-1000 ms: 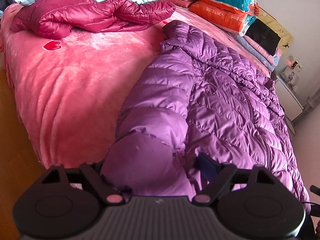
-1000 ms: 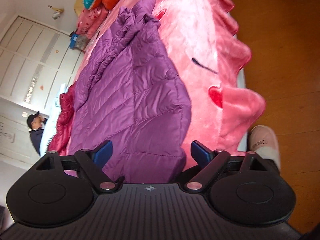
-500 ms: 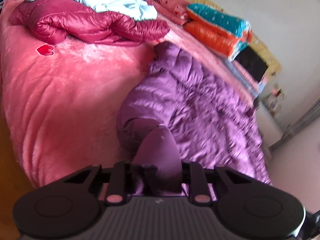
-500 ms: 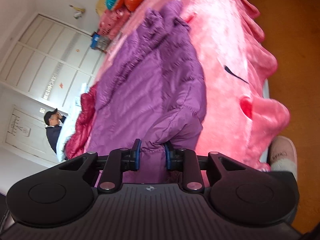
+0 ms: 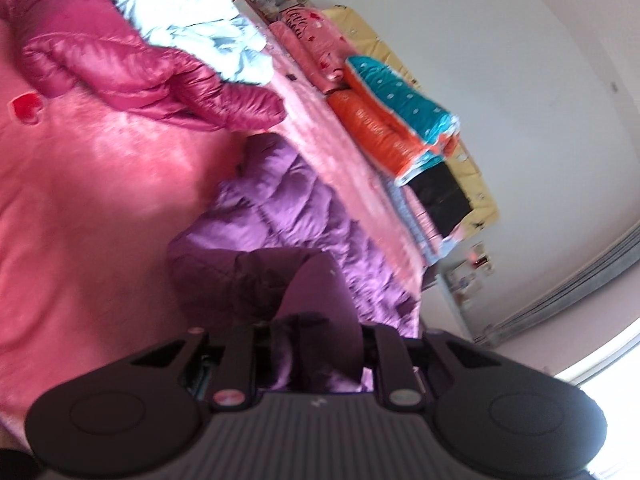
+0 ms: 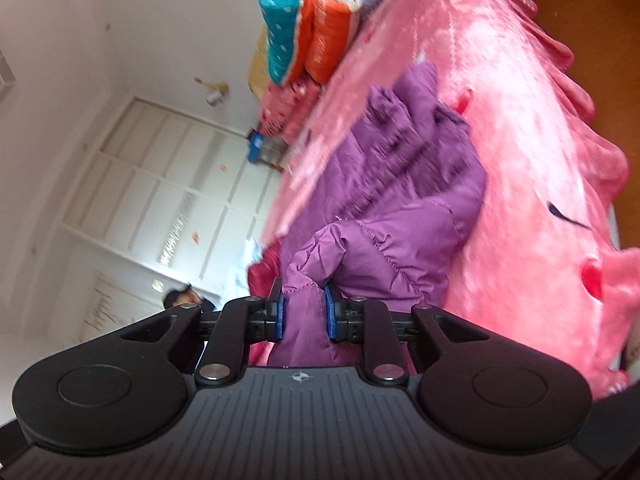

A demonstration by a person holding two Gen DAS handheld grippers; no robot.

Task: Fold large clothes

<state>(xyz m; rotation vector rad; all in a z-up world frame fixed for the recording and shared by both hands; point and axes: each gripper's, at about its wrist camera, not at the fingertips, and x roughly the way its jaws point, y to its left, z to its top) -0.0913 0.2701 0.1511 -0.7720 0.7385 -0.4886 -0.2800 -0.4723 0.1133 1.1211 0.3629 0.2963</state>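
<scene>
Bedroom, mid-fold. Both claws clamped on a purple coat (image 5: 304, 216) spread over a pink blanket (image 5: 92, 184) on the bed. Left claw (image 5: 310, 340) closed on a thick bunch of coat fabric, lifted clear of the blanket, with the rest trailing away toward the far end of the bed; fingertips themselves mostly buried in cloth. Right claw (image 6: 304, 312) narrowed to a small gap, blue pads (image 6: 330, 312) pinching a stitched hem edge, also raised, the coat (image 6: 408, 184) sagging back down onto the blanket (image 6: 540, 168). Beyond the coat in the left view: a red jacket (image 5: 132, 68) with a white garment (image 5: 192, 28) heaped on it. By the wall: an orange pillow (image 5: 372, 132) under a teal one (image 5: 400, 92). In the right view: white wardrobe doors (image 6: 168, 184), and low at the left a person in a dark cap (image 6: 180, 300). Motion blur over both views.
</scene>
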